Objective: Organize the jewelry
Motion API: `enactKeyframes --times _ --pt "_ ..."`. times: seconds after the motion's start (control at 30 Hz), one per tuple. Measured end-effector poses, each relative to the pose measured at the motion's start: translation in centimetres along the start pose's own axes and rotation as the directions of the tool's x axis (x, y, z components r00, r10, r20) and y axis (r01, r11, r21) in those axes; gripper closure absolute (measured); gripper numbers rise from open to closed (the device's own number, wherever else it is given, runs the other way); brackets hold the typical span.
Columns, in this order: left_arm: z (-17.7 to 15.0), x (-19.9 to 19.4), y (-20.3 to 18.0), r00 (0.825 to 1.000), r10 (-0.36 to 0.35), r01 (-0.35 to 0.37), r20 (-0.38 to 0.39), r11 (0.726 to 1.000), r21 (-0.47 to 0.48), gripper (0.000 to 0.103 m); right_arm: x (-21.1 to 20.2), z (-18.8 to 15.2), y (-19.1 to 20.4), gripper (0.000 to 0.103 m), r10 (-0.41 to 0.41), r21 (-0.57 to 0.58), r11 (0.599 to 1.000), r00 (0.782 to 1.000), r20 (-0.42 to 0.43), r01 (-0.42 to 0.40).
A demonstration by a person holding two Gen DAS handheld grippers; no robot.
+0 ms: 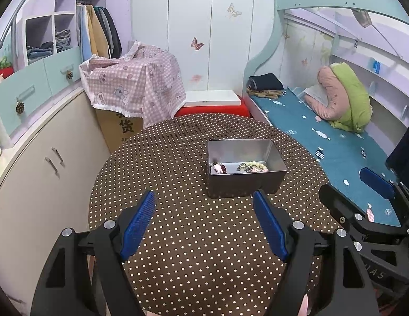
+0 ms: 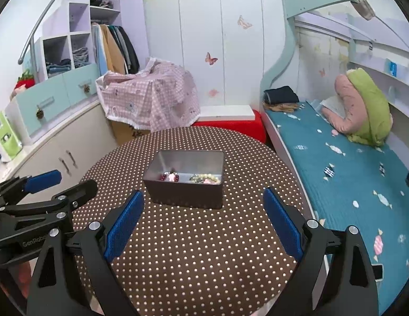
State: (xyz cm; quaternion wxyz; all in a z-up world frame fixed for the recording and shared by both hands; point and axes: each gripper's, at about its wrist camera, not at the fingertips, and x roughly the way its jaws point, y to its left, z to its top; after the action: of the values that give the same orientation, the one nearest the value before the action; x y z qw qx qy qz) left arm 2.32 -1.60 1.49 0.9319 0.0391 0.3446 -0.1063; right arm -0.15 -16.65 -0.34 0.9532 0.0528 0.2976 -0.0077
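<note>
Presently, listed left to right.

Left claw (image 1: 204, 226): blue ribbed pads on black arms, jaws spread wide, nothing between them; hovers over the near part of the desk, tilted down toward the tin.

Desk (image 1: 178, 250): round top under a brown cloth with pale polka dots; no loose jewelry is visible on the cloth from either view.

Tin (image 1: 246, 168): rectangular grey metal box, lidless, resting on the desk just beyond both claws. Contents: a dark red bead bracelet with a pink charm (image 1: 219, 168) at the left of the floor, a pale cream bead bracelet (image 1: 253, 165) at the right, tangled with what may be a darker chain, though the near wall hides too much to be sure.

Right claw (image 2: 203, 218): same make, jaws likewise apart and empty, held beside the left one.

Handling note: by the look of it the pieces are already gathered in the tin. If sorting is the step, enter from above, clear of the near wall, pinch one strand at a free loop and lift slowly so the tangle does not drag its neighbour; the other claw could steady the tin's rim.
</note>
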Motion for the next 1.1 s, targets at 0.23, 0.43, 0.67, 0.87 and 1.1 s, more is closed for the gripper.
enactKeyframes --times 0.23,0.43,0.67,0.87,1.1 --pt "0.0 0.2 0.2 1.000 0.002 -0.002 -0.001 1.000 -0.003 0.029 0.3 0.0 0.2 0.014 -0.003 0.000 1.000 1.000 -0.003 0.003" --pt "0.1 0.3 0.4 1.000 0.002 -0.002 0.001 1.000 -0.007 0.029 0.8 -0.2 0.3 0.014 0.002 -0.001 1.000 1.000 -0.014 -0.002" --pt "0.1 0.6 0.7 1.000 0.000 -0.001 -0.015 1.000 -0.013 0.029 1.0 -0.1 0.6 0.014 -0.003 -0.006 1.000 1.000 -0.019 0.002" --pt "0.1 0.8 0.7 1.000 0.007 -0.008 -0.023 1.000 -0.014 0.029 1.3 -0.2 0.7 0.014 -0.001 -0.006 1.000 1.000 -0.025 0.001" --pt "0.2 1.0 0.8 1.000 0.010 -0.010 -0.028 1.000 -0.012 0.029 1.5 -0.4 0.9 0.015 -0.006 -0.006 1.000 1.000 -0.030 0.005"
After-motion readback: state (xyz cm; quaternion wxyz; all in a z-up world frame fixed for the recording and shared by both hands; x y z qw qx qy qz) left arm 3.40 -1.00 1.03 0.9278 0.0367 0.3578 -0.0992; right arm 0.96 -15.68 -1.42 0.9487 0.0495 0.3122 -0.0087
